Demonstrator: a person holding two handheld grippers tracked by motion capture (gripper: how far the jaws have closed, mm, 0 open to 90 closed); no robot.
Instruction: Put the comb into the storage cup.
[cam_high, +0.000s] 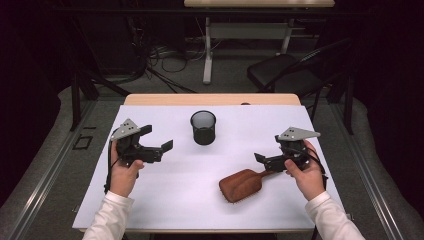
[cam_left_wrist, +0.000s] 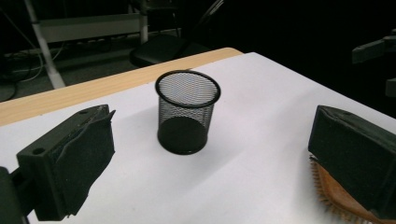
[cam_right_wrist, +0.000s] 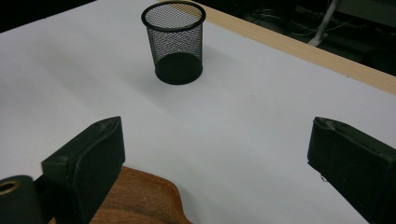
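Near the front right of the table, the wooden hairbrush (cam_high: 241, 184) is lying flat on the white sheet (cam_high: 190, 200), bristles facing down afaict, handle pointing up and to the right twd my right gripper (cam_high: 261, 159). I'm holding that gripper just above the handle end w/ both jaws spread wide, nothing between them. In the right gripper view the brown wood (cam_right_wrist: 140, 200) is sitting right beside the left-hand jaw, low in the frame, but can't tell if it's actually touching.

My left gripper (cam_high: 157, 141) is hovering over the left side of the sheet, well apart from the brush, jaws also gaping and gripping nothing. Its view is catching the bristly edge of the brush (cam_left_wrist: 336, 198) tucked behind the right-hand jaw.

Btwn the two grippers and farther back, a black mesh cup (cam_high: 203, 127) is standing upright on the sheet, looking empty. Light wood table edge (cam_high: 210, 99) is peeking out behind the sheet.
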